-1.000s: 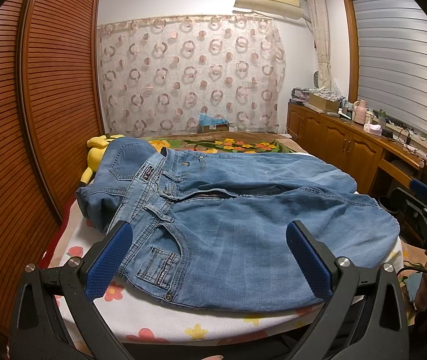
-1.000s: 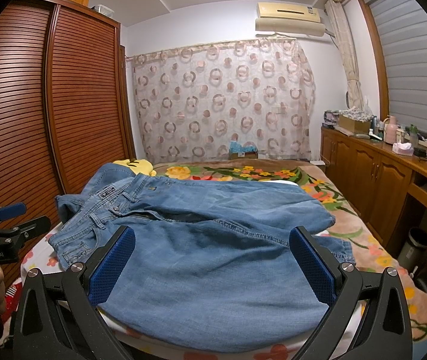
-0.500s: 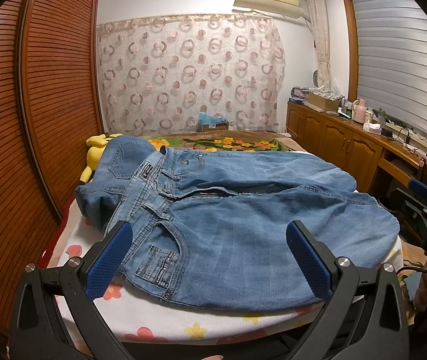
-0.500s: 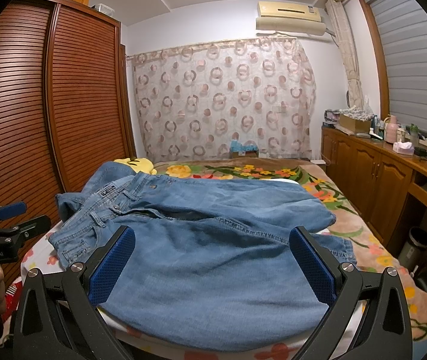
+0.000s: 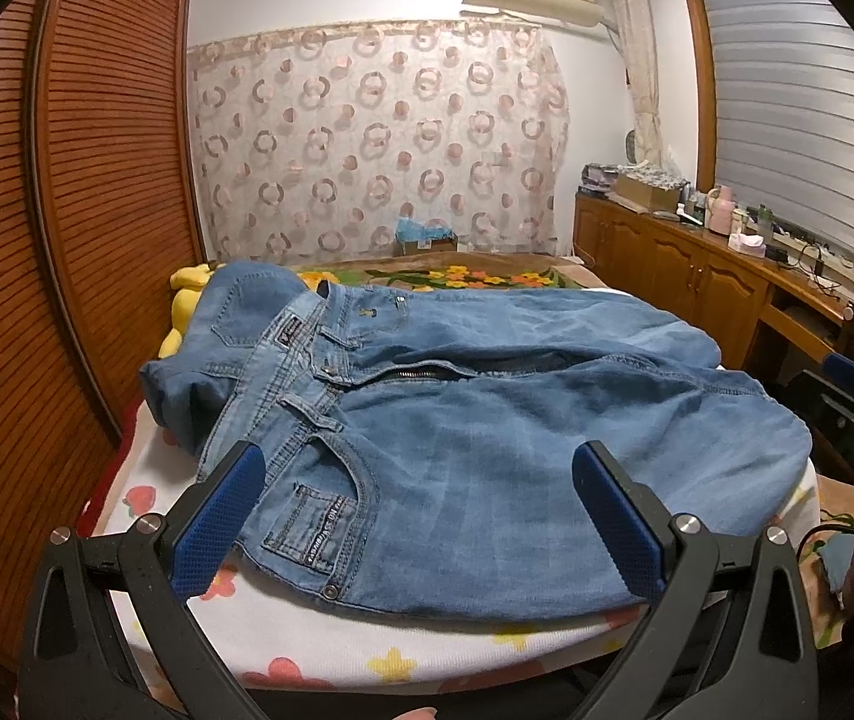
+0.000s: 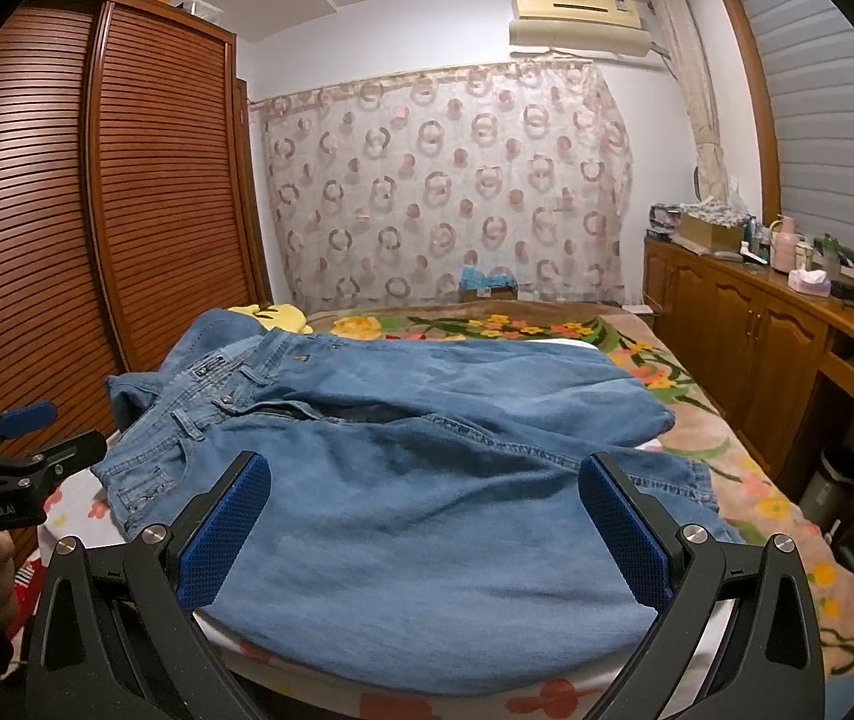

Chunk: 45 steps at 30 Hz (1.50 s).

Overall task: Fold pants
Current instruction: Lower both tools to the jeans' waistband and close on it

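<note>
Both claws: left gripper [image 5: 420, 516], right gripper [image 6: 423, 525] spread wide, empty.
Jeans [image 5: 457, 420]: lengthwise left-right, waistband nearer left, legs nearer right.

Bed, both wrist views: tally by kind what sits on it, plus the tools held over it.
Jeans: 1
Yellow plush toy: 1
Floral blanket: 1
Tools: 2, left tool and right tool, both open and empty
Total: 5
</note>
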Each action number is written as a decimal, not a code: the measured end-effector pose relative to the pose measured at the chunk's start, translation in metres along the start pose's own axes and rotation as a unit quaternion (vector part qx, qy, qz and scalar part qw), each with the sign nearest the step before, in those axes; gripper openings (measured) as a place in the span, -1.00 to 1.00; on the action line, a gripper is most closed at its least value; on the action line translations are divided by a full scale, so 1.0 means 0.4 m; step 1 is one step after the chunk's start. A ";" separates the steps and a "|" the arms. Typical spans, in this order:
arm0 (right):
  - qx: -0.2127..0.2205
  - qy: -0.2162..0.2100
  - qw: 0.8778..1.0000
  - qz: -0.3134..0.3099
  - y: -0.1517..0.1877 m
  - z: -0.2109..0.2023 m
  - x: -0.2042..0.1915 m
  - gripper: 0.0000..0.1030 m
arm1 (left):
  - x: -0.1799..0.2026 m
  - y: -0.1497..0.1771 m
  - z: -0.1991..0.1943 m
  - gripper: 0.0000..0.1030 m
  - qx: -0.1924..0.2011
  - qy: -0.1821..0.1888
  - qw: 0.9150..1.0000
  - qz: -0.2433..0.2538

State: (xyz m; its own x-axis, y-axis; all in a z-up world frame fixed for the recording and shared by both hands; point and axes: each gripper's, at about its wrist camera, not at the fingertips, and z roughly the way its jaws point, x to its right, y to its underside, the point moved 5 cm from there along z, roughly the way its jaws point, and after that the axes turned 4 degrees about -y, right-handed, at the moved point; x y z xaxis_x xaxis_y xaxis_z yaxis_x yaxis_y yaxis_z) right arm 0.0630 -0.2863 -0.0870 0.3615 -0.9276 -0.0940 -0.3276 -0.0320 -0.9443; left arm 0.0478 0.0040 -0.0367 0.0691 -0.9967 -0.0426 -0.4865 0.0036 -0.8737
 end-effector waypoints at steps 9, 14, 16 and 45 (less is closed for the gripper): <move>-0.022 0.019 1.000 -0.002 0.018 0.020 0.029 0.99 | -0.004 0.026 0.037 0.99 -0.025 0.018 0.999 0.008; -0.042 0.030 0.999 0.002 0.035 0.032 0.058 0.98 | -0.030 0.045 0.066 0.99 -0.039 0.020 0.999 0.003; -0.049 0.035 0.998 0.002 0.037 0.033 0.072 0.96 | -0.046 0.053 0.076 0.99 -0.040 0.020 0.999 0.000; -0.111 0.101 0.988 0.032 0.032 -0.017 0.108 0.85 | -0.325 0.151 0.239 0.55 -0.120 -0.028 0.990 -0.066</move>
State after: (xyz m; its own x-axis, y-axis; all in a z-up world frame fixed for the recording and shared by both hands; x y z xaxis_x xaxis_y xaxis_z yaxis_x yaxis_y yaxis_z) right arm 0.0686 -0.3294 -0.1011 0.1589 -0.9852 -0.0644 -0.5362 -0.0313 -0.8435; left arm 0.0929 0.1414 -0.1302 0.1906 -0.9811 0.0325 -0.6625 -0.1530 -0.7333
